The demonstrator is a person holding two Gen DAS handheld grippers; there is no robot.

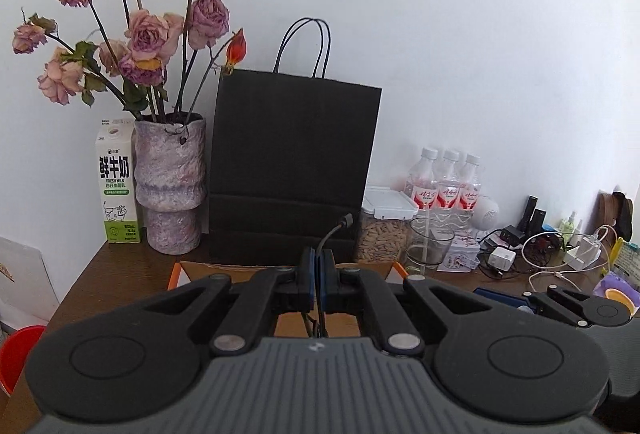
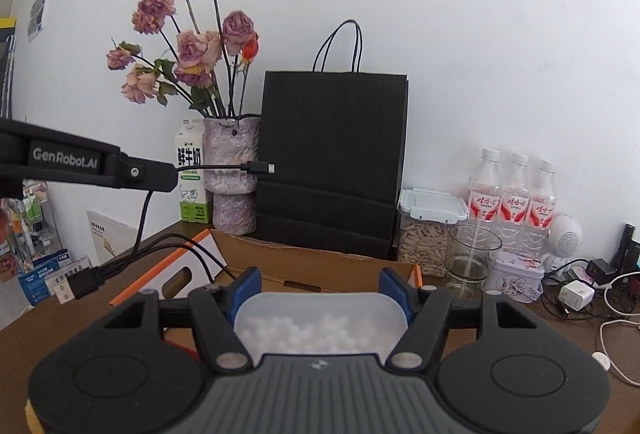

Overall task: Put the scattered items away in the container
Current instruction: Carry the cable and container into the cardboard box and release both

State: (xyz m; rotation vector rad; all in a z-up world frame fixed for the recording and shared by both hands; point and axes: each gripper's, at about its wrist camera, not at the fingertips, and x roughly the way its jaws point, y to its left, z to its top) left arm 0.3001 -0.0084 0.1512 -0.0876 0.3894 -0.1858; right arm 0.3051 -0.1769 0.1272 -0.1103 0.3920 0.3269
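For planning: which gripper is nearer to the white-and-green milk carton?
Left. The left gripper, holding a black cable, points right of the milk carton; the right gripper, holding a translucent box, sits further right.

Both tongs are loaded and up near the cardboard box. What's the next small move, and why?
Probably carry the left tongs forward over the cardboard box and open them there. They are shut on the black cable, whose plugs dangle in the air short of the box. The right tongs grip a translucent tub of white balls, also just short of the box, so that can follow.
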